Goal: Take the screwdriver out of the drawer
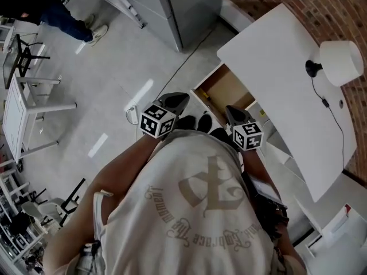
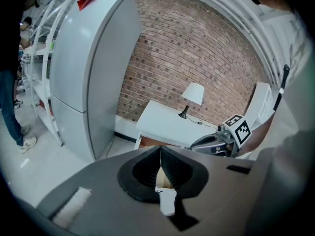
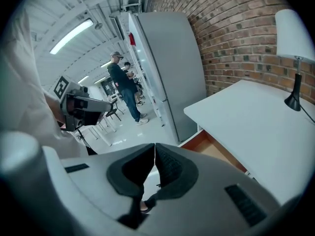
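The drawer (image 1: 228,89) of the white desk (image 1: 281,67) stands pulled open, showing a bare tan wooden bottom. No screwdriver shows in any view. My left gripper (image 1: 176,99) is held at chest height, left of the drawer, jaws shut and empty (image 2: 160,149). My right gripper (image 1: 234,113) hovers just in front of the drawer's near end, also shut with nothing between its jaws (image 3: 155,146). In the right gripper view the drawer (image 3: 212,145) lies under the desk's edge (image 3: 246,117), to the right of and beyond the jaw tips. Part of the drawer is hidden behind the right gripper.
A white-shaded lamp (image 1: 340,62) with a black cord stands on the desk by the brick wall (image 1: 321,7). A tall grey refrigerator (image 1: 172,4) stands left of the desk. People (image 3: 124,82) stand far off on the grey floor (image 1: 114,79). Chairs and small tables (image 1: 23,96) line the left.
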Available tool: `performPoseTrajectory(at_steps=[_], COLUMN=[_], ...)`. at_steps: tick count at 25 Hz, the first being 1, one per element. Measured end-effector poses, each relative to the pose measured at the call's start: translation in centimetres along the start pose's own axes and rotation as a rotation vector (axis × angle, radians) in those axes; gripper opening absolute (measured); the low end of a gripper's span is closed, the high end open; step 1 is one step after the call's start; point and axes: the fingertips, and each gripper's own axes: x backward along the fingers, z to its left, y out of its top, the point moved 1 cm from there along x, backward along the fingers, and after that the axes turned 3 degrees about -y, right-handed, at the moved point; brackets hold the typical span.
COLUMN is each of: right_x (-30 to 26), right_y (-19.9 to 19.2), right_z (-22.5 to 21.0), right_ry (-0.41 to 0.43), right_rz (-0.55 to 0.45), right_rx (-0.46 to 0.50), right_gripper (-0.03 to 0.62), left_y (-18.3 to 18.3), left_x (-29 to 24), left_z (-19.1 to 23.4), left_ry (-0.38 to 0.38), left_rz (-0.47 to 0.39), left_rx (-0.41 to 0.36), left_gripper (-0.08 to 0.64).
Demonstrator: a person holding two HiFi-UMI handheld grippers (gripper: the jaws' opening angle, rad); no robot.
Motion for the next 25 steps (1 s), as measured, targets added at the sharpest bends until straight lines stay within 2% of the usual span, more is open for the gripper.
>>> performPoseTrajectory(at_steps=[13,25], right_x=[-4.5,-7.4], right_y=[-2.3,-4.1], right_z=[-0.8,-1.4], right_ry=[0.153,0.208], right_rz=[0.163,0.29], right_rx=[0.099,0.19], right_gripper=[0.006,0.006], left_y=[-2.5,-4.9], left_x=[2.4,1.8], left_z=[1.8,2.2], left_ry=[0.198,0.24], left_rz=[-0.076,-0.099], left_rx=[0.148,0.236], left_gripper=[0.006,0.006])
